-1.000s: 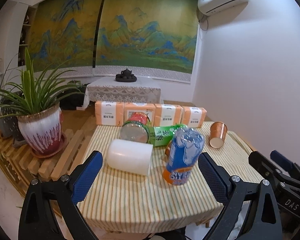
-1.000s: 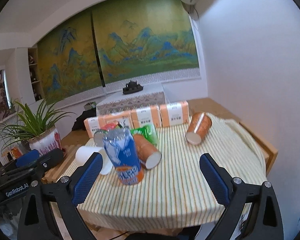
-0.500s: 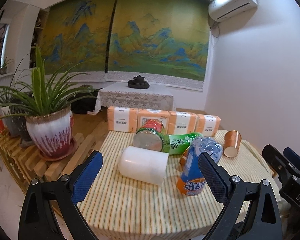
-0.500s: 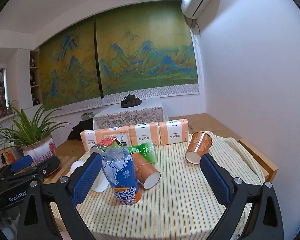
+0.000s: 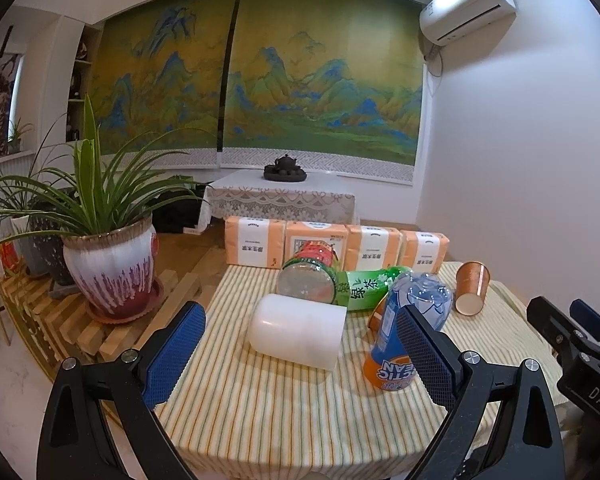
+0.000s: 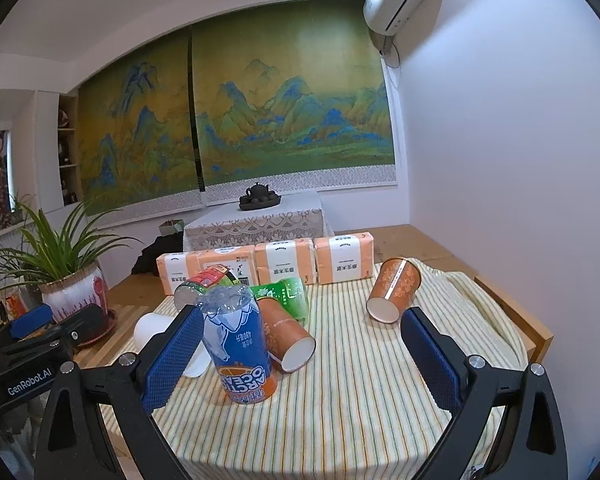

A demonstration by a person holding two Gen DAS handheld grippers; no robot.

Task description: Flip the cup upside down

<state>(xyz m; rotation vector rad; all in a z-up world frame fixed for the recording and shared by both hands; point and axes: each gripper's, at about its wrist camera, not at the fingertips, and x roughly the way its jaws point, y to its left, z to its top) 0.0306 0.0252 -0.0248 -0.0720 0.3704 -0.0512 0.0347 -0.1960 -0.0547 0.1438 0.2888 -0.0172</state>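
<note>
Lettering "ARCTIC OCEAN" reads upside down on the inverted blue-and-orange bottle [image 6: 240,350] we see mid-counter [image 6: 360,400]. Far right, the orange paper cup [image 6: 394,289] lies on its side, mouth toward us. Both our left gripper [image 5: 300,354] and right gripper [image 6: 302,354] have fingers spread, empty.

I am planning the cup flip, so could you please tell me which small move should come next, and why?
Probably ease the right gripper forward toward the orange paper cup lying on its side near the right edge of the striped tablecloth. Both grippers are open and empty, and that cup lies apart from the clutter.
</note>
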